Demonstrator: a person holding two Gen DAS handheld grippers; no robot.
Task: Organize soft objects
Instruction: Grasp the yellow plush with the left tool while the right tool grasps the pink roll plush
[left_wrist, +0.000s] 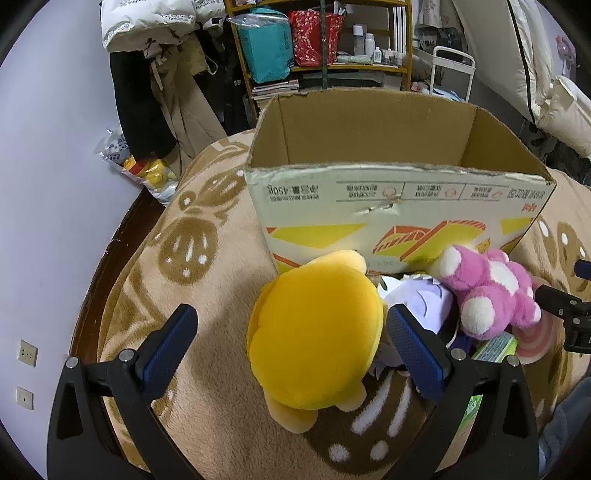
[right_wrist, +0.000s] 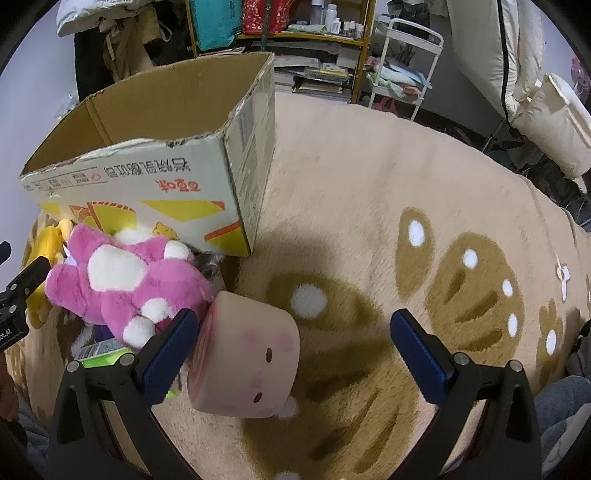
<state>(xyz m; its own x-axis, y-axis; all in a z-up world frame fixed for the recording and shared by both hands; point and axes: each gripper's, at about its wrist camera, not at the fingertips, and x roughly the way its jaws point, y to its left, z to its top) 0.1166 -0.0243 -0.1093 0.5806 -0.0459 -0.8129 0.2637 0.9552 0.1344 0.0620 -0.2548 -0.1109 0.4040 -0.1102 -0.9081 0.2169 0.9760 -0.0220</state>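
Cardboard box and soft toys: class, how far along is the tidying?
Done: nothing shows inside the open cardboard box. In hand: nothing; both grippers open, left gripper straddling the yellow plush toy. Left: that, the pink-and-white plush and the beige cylinder-shaped plush, all on the blanket.

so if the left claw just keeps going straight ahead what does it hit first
Most likely the round yellow plush toy sitting between the open left claw fingers; beyond it stands the printed cardboard box. Depth is uncertain.
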